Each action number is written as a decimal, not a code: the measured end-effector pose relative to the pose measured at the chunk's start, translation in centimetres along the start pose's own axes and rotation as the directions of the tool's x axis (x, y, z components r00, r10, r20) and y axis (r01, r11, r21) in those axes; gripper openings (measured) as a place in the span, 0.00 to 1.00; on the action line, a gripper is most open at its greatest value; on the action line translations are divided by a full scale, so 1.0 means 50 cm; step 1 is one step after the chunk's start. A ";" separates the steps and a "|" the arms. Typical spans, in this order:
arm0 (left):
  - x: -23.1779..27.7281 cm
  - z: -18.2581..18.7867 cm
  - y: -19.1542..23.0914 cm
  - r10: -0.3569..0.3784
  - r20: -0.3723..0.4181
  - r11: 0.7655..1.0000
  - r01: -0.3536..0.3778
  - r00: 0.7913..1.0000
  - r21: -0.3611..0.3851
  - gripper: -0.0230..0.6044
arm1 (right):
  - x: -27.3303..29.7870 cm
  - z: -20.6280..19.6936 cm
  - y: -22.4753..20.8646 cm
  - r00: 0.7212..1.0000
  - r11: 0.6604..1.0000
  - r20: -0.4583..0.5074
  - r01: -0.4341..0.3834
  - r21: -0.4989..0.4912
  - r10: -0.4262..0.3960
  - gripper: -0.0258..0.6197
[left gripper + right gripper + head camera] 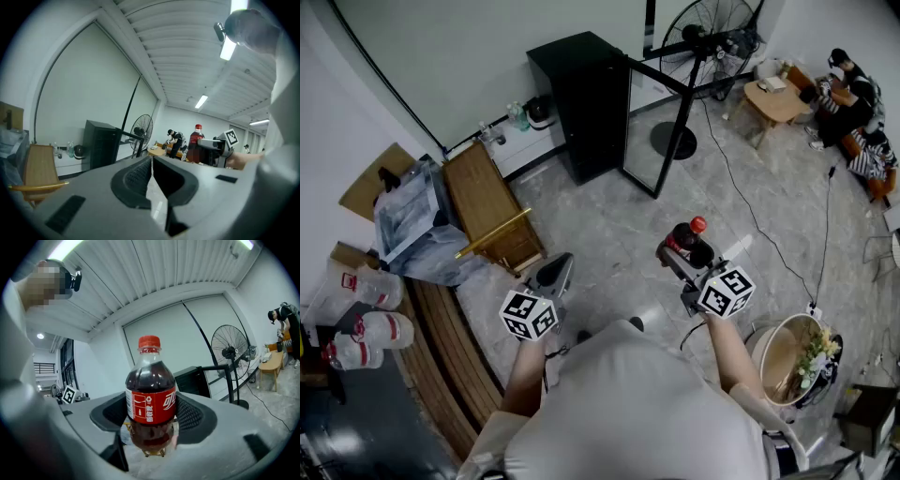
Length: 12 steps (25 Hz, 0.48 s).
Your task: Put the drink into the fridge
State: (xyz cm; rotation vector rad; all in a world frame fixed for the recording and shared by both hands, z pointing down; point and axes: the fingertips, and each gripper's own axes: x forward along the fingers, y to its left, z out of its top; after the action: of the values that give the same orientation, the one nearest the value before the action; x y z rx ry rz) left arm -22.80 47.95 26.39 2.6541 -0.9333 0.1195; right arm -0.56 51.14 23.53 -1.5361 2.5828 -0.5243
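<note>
Two containers matter here. First, the drink bottle [151, 394]: clear plastic, red cap, red label, filled with dark cola up to the shoulder. Second, the black fridge [586, 103], standing by the far wall with its glass door [649, 131] swung open. Its shelves cannot be made out from the head view, as the interior reads only as dark.

Also noted: a pale round tub [776, 361] at lower right with flowers [818, 352] in it. Large clear jugs [382, 330] with red fittings stand on the dark floor at left, contents not legible.

Right hand-held gripper [682, 251]: jaws set wide and clamped on the drink bottle, one pad on each side of the label band. The bottle is upright, with neck and cap above the jaws and the base just below them. It is held level in the air over the grey marble floor [609, 234].

Left hand-held gripper [560, 269]: jaws brought together at the tips, nothing between them. It sits beside the right one, apart from it.

Drink relative to fridge: well apart, with open floor between. In the head view the fridge lies beyond the bottle and to its left. In the right gripper view it shows behind the bottle, to the right.
</note>
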 end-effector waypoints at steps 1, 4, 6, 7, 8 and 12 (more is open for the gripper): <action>0.001 -0.002 -0.001 0.001 -0.001 1.000 -0.001 1.000 -0.002 0.06 | -0.001 0.001 0.000 1.000 1.000 -0.001 -0.001 -0.001 0.001 0.51; 0.003 -0.004 -0.005 0.005 -0.002 1.000 -0.005 1.000 -0.006 0.06 | -0.006 0.005 -0.002 1.000 1.000 0.001 -0.005 -0.002 0.005 0.51; 0.004 -0.003 -0.011 0.006 -0.003 1.000 -0.006 1.000 -0.006 0.06 | -0.009 0.008 -0.006 1.000 1.000 0.006 -0.009 -0.001 0.009 0.51; 0.005 -0.003 -0.014 0.006 -0.003 1.000 -0.006 1.000 -0.005 0.06 | -0.012 0.010 -0.007 1.000 1.000 0.007 -0.010 -0.001 0.010 0.51; 0.006 -0.004 -0.019 0.007 -0.003 1.000 -0.007 1.000 -0.004 0.06 | -0.015 0.011 -0.008 1.000 1.000 0.007 -0.012 -0.001 0.012 0.51; 0.016 -0.008 -0.040 0.012 -0.002 1.000 -0.012 1.000 0.003 0.06 | -0.035 0.013 -0.021 1.000 1.000 0.012 -0.024 0.011 0.024 0.51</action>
State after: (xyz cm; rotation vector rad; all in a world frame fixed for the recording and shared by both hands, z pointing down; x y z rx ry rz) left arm -20.93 49.10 26.37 2.6508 -0.9488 0.1268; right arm 1.34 52.05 23.08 -1.4984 2.5814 -0.5249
